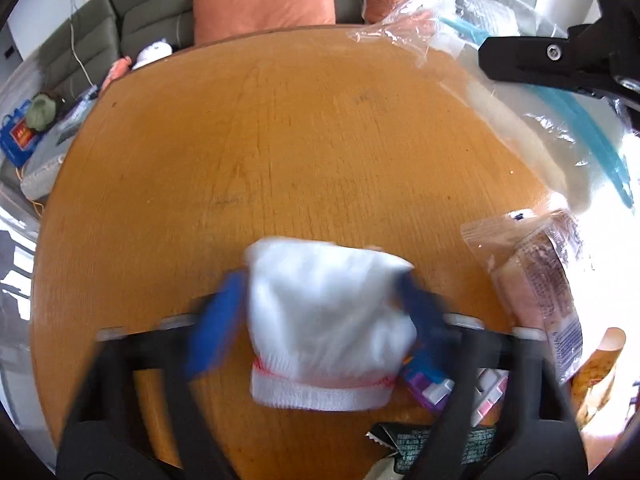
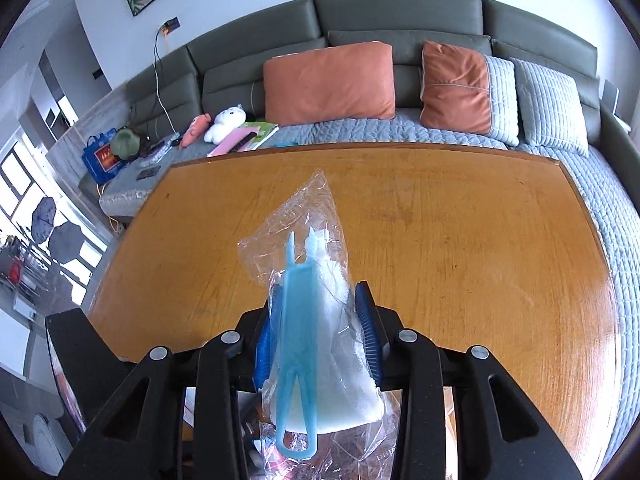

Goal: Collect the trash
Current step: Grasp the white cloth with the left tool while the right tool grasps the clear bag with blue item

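Note:
On the wooden table (image 1: 280,140) lies a white knitted cloth (image 1: 328,312) with a red-stitched cuff. My left gripper (image 1: 320,284) is shut on it, its blurred blue pads (image 1: 224,320) pressing both sides. My right gripper (image 2: 319,290) is shut on a clear plastic bag (image 2: 304,216) that holds white material and a light blue plastic strip (image 2: 296,340), lifted above the table (image 2: 460,220). In the left wrist view that bag (image 1: 440,20) hangs at the upper right, under the right gripper's black frame (image 1: 540,60).
A clear wrapper with pinkish contents (image 1: 536,280) lies at the table's right. A purple-and-white packet (image 1: 428,388) and a dark green wrapper (image 1: 416,444) lie near the front edge. Beyond the table's far edge is a sofa with orange cushions (image 2: 328,80) and a white plush toy (image 2: 224,122).

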### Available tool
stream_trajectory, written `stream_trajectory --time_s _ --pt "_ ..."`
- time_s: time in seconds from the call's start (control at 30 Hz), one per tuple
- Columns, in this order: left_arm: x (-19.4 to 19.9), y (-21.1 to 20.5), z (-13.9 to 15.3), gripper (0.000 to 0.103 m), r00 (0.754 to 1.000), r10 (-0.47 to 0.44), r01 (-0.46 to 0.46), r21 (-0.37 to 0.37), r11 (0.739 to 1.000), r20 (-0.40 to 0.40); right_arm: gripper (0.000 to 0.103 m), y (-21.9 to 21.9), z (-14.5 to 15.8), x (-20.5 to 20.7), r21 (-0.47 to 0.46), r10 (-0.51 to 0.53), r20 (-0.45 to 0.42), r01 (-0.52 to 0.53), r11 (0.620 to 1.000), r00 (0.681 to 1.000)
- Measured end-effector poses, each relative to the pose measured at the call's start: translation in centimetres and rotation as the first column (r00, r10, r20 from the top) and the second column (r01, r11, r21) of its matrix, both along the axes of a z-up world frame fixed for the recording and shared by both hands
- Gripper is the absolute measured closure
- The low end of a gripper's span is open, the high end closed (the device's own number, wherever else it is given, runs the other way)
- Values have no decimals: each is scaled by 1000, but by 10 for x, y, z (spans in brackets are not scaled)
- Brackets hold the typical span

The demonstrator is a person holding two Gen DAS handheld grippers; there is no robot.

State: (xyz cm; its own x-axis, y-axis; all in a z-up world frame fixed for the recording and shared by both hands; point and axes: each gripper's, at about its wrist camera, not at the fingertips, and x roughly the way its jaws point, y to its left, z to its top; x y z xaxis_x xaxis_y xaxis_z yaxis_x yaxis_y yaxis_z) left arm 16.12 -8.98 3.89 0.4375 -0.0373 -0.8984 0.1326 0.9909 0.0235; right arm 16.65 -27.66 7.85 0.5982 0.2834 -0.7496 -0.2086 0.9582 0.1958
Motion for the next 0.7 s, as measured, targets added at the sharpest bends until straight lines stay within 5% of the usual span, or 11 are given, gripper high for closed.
stream_trajectory --time_s 0.13,0.4,0.7 --pt "-4 11 4 78 1000 21 -21 -36 999 5 65 -3 2 -3 14 -3 1 3 1000 1000" --pt "-24 52 34 79 994 93 -87 -96 992 51 65 22 23 -21 24 21 36 -22 999 999" --pt "-72 109 58 79 982 151 -138 -114 984 113 65 99 45 -56 13 114 65 -115 993 991"
